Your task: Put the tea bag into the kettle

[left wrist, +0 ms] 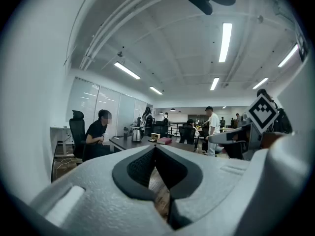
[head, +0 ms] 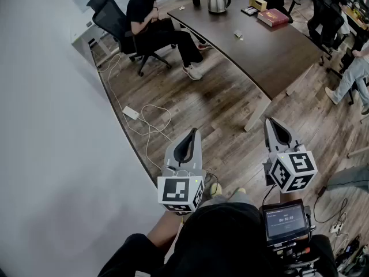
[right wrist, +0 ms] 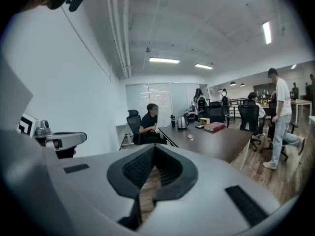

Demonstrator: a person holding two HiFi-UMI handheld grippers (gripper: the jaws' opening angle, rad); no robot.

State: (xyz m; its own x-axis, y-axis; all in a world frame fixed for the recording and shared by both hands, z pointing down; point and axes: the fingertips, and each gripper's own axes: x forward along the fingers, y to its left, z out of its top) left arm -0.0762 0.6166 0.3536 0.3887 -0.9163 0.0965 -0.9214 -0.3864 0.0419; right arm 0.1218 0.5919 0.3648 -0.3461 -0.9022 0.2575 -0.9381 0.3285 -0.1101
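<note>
While left tool point(head: 194, 131), right tool point(head: 268, 120) closed empty, distant tea bag point(head: 238, 36) indistinct.

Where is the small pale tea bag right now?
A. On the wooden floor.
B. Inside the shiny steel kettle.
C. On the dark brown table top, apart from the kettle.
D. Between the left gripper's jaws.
C: the small pale tea bag lies on the dark brown table, apart from the shiny steel kettle; the left gripper is shut and empty.
</note>
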